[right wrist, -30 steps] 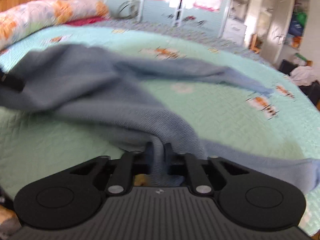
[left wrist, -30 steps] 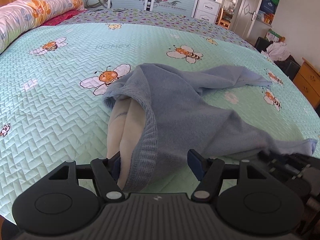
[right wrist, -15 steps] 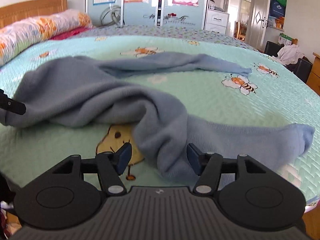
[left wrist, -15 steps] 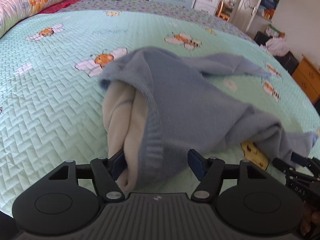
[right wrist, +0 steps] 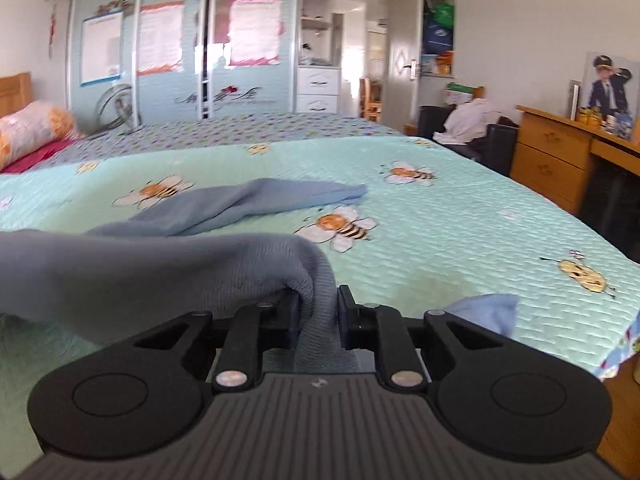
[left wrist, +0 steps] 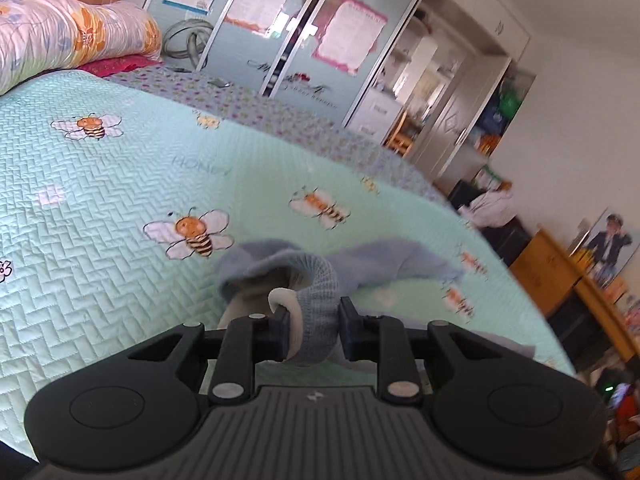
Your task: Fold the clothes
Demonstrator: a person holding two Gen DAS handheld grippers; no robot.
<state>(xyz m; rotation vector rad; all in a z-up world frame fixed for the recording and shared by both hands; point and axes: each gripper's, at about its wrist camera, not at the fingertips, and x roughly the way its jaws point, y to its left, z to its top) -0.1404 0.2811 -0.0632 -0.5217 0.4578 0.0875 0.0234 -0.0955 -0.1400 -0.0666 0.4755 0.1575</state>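
Note:
A blue knit sweater (right wrist: 160, 272) with a cream lining lies partly on the mint bee-print bedspread (left wrist: 100, 200). My left gripper (left wrist: 314, 320) is shut on the sweater's (left wrist: 320, 300) ribbed hem, with the cream lining bunched against the left finger. My right gripper (right wrist: 318, 316) is shut on another fold of the hem, and the cloth stretches away to the left, lifted off the bed. One sleeve (right wrist: 256, 200) trails across the bedspread (right wrist: 460, 248) farther back. Another sleeve's cuff (right wrist: 486, 312) hangs near the bed's right edge.
A rolled floral quilt (left wrist: 68, 40) lies at the head of the bed, far left. Sliding wardrobe doors (right wrist: 180, 60) stand behind the bed. A wooden dresser (right wrist: 560, 160) and a dark chair with white clothes (right wrist: 468, 124) stand along the right side.
Both grippers were open around the hem half a second ago and have shut on it. Both have lifted and tilted upward, raising the sweater off the bed.

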